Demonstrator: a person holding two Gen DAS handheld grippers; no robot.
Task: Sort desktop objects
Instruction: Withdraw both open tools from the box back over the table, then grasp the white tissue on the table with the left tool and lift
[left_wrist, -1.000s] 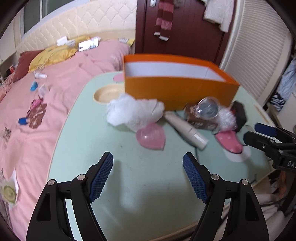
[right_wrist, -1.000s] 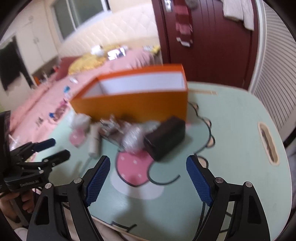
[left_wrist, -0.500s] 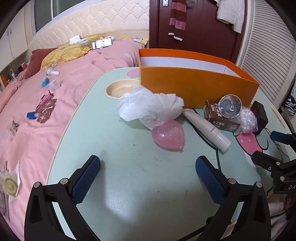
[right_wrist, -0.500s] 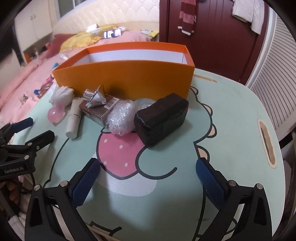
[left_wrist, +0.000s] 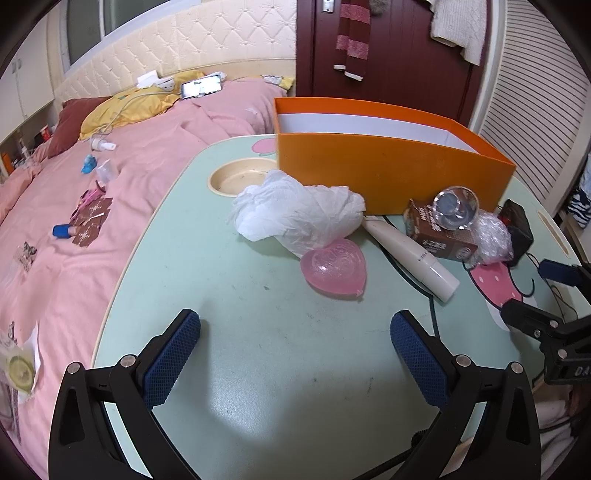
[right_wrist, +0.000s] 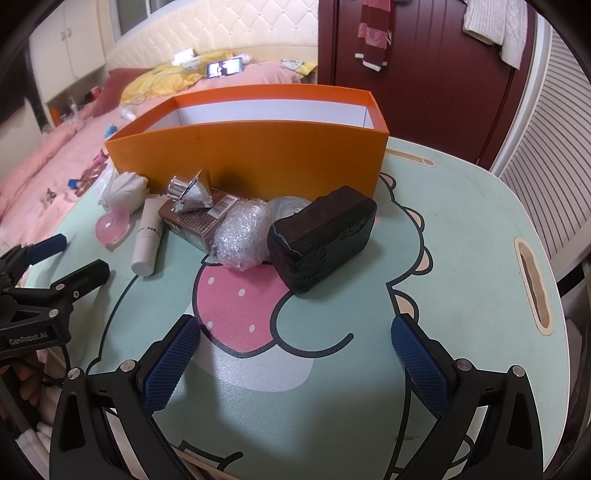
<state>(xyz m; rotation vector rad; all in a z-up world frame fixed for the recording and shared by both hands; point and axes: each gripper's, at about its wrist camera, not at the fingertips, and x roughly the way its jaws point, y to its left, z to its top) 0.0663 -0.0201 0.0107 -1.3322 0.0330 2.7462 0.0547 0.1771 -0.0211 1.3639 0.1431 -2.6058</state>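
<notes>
Fingers (left_wrist: 173, 362) of both grippers apart, empty

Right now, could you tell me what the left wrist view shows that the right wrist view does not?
Only the left wrist view shows the round cup recess in the table. Only the right wrist view shows the slot handle at the table's edge in full and the black block's whole side. Both show the orange box, white tube, pink heart case, brown carton and bubble-wrap bundle.
</notes>
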